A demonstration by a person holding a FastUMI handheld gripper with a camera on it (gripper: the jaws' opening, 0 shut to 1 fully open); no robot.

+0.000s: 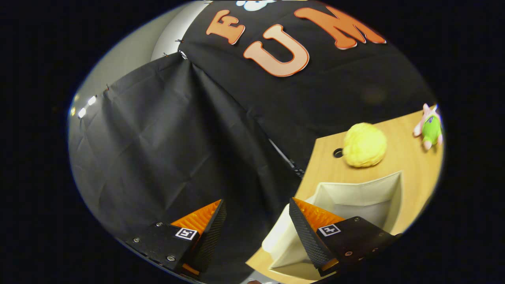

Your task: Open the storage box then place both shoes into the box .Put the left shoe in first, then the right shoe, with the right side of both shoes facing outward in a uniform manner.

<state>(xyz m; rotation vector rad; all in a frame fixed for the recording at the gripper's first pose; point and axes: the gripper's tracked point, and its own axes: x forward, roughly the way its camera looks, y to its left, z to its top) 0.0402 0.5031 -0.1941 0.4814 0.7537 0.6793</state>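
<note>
Gripper cam, fisheye, rides behind the fingers (296,221), tilted w/ horizon rolled. Faces booth wall (165,138). Near the tabletop (410,157) edge, looking down into open storage box (367,197) close by right finger.

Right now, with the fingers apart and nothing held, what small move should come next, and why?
Probably swing the open, empty gripper back over the table: the storage box already gapes open beside the right finger, while the fingers mostly face the booth cloth. No shoe lies ahead.
</note>
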